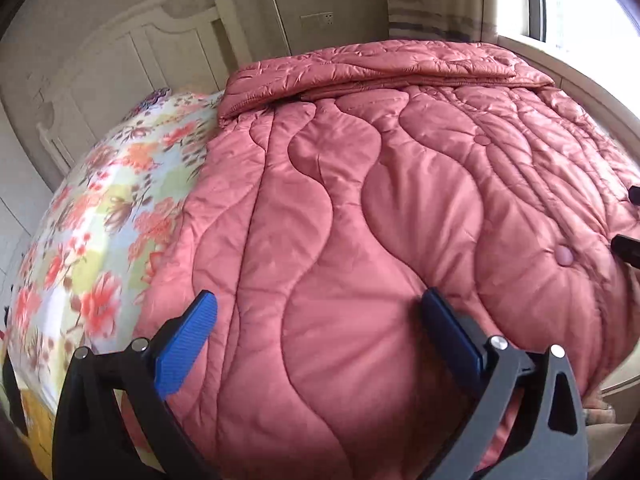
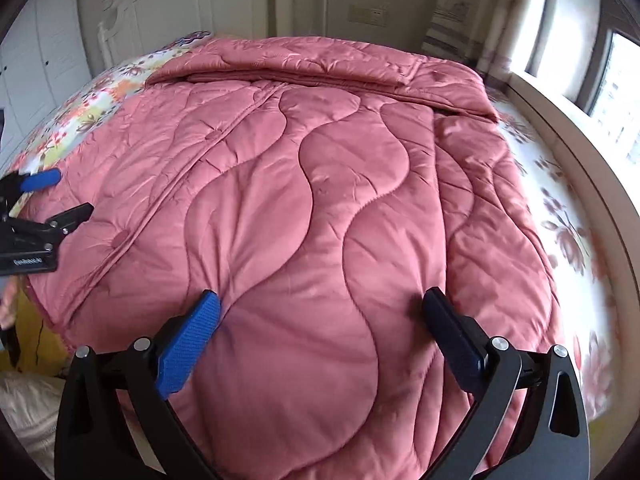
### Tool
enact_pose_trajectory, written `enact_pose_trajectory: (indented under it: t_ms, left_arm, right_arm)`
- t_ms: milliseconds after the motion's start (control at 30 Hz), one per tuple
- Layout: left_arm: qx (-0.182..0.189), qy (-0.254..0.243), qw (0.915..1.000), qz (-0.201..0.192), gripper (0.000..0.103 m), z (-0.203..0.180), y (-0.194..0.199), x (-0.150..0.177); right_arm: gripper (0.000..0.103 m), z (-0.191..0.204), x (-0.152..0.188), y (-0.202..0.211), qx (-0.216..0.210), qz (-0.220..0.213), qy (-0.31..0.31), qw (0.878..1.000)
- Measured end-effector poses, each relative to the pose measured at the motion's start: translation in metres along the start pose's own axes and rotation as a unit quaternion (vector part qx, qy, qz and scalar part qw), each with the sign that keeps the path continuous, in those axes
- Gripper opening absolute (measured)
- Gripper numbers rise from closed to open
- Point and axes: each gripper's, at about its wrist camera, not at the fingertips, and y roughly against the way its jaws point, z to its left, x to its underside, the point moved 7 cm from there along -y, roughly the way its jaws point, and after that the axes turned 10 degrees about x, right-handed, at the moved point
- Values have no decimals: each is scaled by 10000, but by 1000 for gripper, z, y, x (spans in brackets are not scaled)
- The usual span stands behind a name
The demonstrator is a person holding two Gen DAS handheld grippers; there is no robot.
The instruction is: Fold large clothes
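A: Item one — a pink quilted coat, spread flat across the bed, which carries a floral sheet. Collar end toward the white headboard, hem nearest the cameras. A folded band lies across its far end; whether that is a hood or a turned-over edge, I cannot tell.

B: Grippers?

A: Two. The left gripper and the right gripper both hover above the hem with fingers spread wide, grasping nothing. No fabric sits between the blue pads.

B: Risks from here?

A: Judged only from how things lie — the satin shell looks slick and the padding thick, so a shallow pinch at the hem may catch the top layer alone and slide off on the lift. Uneven grips at the two sides would skew the fold line. The coat's left edge runs close to the edge of the bed; a hard pull could drag it over the side.

B: Count, please.

A: Coat, one. Snap buttons showing on its front, two. Grippers, two; fingers, four. Bed, one. Headboard, one. Window, one, on the right. Wall socket plate, one.
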Motion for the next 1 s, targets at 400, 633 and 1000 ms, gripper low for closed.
enact_pose_trajectory:
  t_ms: [400, 633, 1000]
  left_arm:
    - [-260, 469, 9977, -415, 101, 42, 50, 41]
    - [505, 1751, 9823, -444, 101, 117, 48, 48]
    - [401, 1511, 9871, -358, 78, 104, 11, 39]
  right_arm:
    - [98, -19, 43, 45, 36, -377, 151, 9992]
    - [98, -125, 61, 37, -281, -127, -1722, 9846]
    - [81, -104, 56, 5, 81, -288, -1220, 9921]
